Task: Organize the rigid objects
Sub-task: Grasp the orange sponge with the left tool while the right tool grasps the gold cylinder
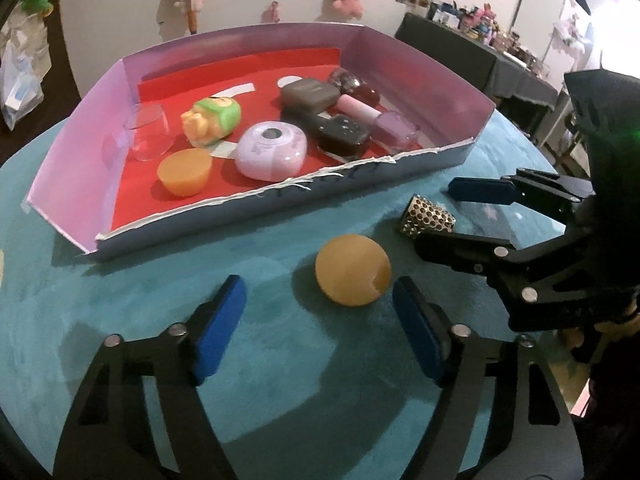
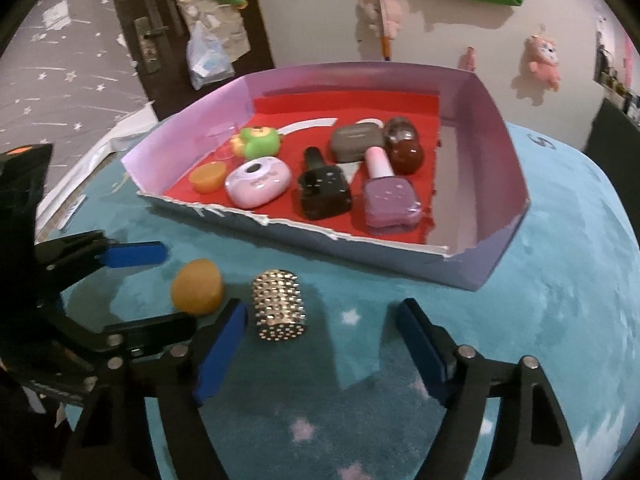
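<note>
An orange ball-shaped cup lies on the teal cloth just ahead of my open left gripper, nearer its right finger; it also shows in the right wrist view. A studded silver cylinder lies on the cloth ahead of my open right gripper, close to its left finger; it also shows in the left wrist view. Both grippers are empty. The pink-walled, red-floored box holds several items: an orange cup, a pink round case, nail polish bottles and a green toy.
The round table under the teal cloth drops off at its edges. The box has a torn low front wall. A dark door and a wall with plush toys stand behind. A dark table with clutter is at the right.
</note>
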Demonstrator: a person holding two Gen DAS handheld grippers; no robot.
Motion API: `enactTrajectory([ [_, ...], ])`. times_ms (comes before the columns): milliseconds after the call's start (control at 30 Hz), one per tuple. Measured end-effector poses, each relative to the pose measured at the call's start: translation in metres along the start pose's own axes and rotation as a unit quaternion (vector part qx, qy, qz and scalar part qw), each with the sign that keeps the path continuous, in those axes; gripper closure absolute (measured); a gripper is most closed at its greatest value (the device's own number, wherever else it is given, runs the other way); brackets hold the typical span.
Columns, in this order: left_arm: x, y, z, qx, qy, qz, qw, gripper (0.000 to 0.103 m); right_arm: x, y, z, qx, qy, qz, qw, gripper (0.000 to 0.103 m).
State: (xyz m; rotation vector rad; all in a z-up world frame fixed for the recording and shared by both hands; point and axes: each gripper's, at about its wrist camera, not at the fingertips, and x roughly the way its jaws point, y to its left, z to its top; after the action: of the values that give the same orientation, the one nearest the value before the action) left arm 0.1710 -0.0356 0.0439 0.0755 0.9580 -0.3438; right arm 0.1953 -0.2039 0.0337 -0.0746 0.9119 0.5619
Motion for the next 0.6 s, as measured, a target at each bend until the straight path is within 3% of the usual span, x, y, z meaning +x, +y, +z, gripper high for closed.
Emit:
enactTrajectory([
  [133,0.003,-0.003,0.003,0.012,-0.007,-0.001,0.9999,0.043,0.0,0.007,0.0,-0.019,0.0,0.019,1.0,0.039],
  [200,0.004,-0.004,0.005,0.015,-0.011,-0.008,0.9998,0.057,0.002,0.01,0.0,-0.026,0.002,0.029,0.999,0.046],
  [233,0.003,-0.004,0.006,0.016,-0.013,-0.018,0.9996,0.062,0.002,0.011,0.0,-0.029,0.003,0.029,0.999,0.052],
  [300,0.003,-0.004,0.006,0.017,-0.013,-0.027,0.9994,0.067,0.003,0.014,0.0,-0.037,0.005,0.037,0.999,0.076],
  [600,-0.029,-0.005,0.006,0.025,-0.049,-0.031,0.998,0.067,-0.025,0.033,0.0,-0.053,-0.035,0.034,0.997,0.076],
])
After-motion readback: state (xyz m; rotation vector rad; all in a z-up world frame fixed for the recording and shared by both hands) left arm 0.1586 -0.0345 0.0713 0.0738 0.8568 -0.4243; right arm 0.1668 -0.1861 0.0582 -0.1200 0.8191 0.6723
